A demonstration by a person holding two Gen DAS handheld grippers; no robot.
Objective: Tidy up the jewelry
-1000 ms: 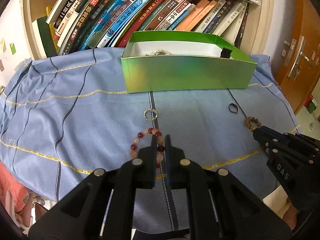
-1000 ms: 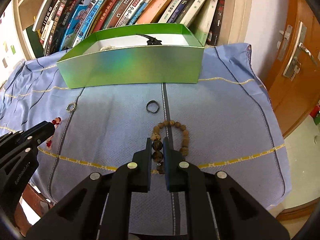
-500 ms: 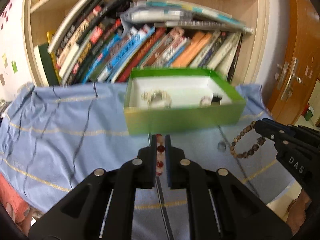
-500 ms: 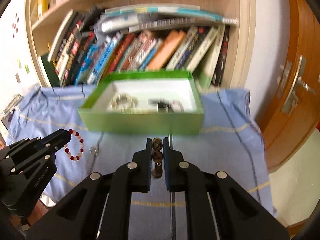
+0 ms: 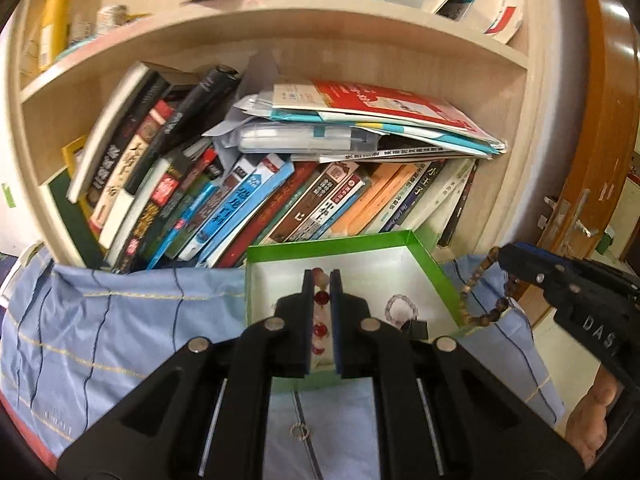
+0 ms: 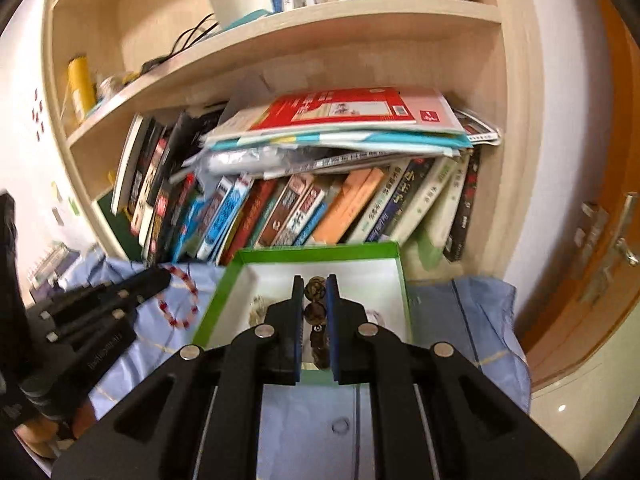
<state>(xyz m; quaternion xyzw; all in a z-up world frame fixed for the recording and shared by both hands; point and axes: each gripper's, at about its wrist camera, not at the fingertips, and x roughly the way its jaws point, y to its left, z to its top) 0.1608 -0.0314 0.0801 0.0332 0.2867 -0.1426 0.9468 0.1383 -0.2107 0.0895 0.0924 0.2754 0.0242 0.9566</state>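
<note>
— While both my claws hang over the blue cloth (image 5: 120, 340), what do you make of the room?

— Wooden bookshelf (image 5: 400, 52) fills the upper frame, leaning books (image 5: 240, 208) on its lower shelf, a brown door (image 5: 600, 140) at the right edge. The cloth, striped in dark and yellow lines, covers the surface at lower left and lower right.

— And the green box (image 5: 424, 256)?

— One, centre frame, white inside, standing on the cloth against the books.

— My left claw (image 5: 321, 280) is pinched narrow on the red bead bracelet (image 5: 320, 300), which sits at frame centre over the box in its own view. My right claw (image 6: 315, 284) is clamped on the brown bead bracelet (image 6: 314, 312), also over the box.

— So two bracelets held. In the box I count one pale bracelet (image 5: 400, 308) and a small black piece (image 5: 418, 326) beside it. On the cloth, two small rings: one (image 5: 300, 432) at the bottom of the left view, one (image 6: 340, 426) at the bottom of the right view.
</note>
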